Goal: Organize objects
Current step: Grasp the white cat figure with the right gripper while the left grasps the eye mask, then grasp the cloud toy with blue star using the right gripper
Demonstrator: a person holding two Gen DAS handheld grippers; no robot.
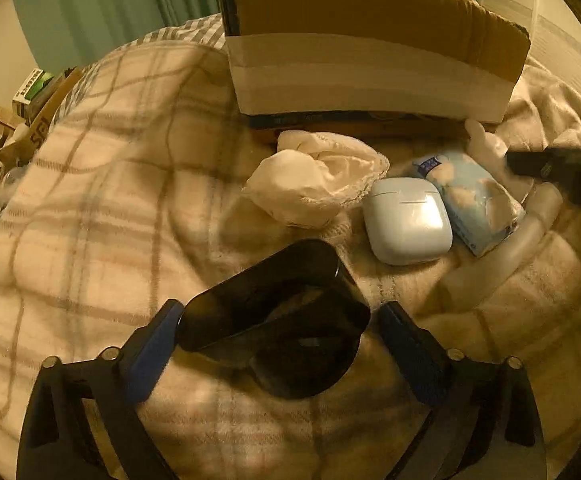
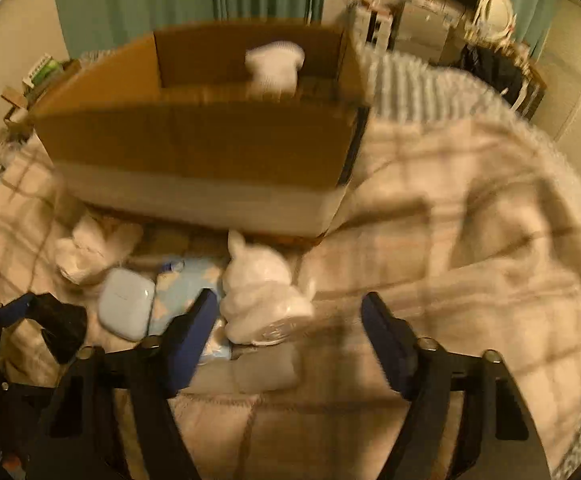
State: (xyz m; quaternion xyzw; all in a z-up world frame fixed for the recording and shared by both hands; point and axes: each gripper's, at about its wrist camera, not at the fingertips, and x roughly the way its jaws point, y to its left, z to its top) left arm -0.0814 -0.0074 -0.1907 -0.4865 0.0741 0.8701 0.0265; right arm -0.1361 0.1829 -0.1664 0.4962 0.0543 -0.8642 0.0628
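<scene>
Plaid bedding (image 1: 90, 200) covers the bed, with green curtains behind and an open cardboard box (image 2: 194, 140) standing at the far side of the work area. Between the box and the grippers lie a crumpled white cloth (image 1: 318, 176), a pale earbud case (image 1: 408, 220), a light-blue packet (image 1: 474, 200) touching the case, and a white plastic-wrapped figure (image 2: 262, 296).

Directly between the spread fingers of the left gripper (image 1: 278, 332) sits a dark, glossy curved object (image 1: 278, 320) (sunglasses or a case; I cannot say which). Its long axis runs across the gap, roughly finger to finger, and whether the pads touch it is unclear. The box lies straight ahead of it, beyond the cloth.

Spread wide too, the right gripper (image 2: 290, 324) holds nothing; the wrapped figure lies just beside its left finger rather than centred, so I judge the left hand better placed for a grasp.

Something white (image 2: 274, 66) already shows inside the box, but the right view is motion-blurred and its shape is hard to read. The box's floor is hidden from both cameras.
</scene>
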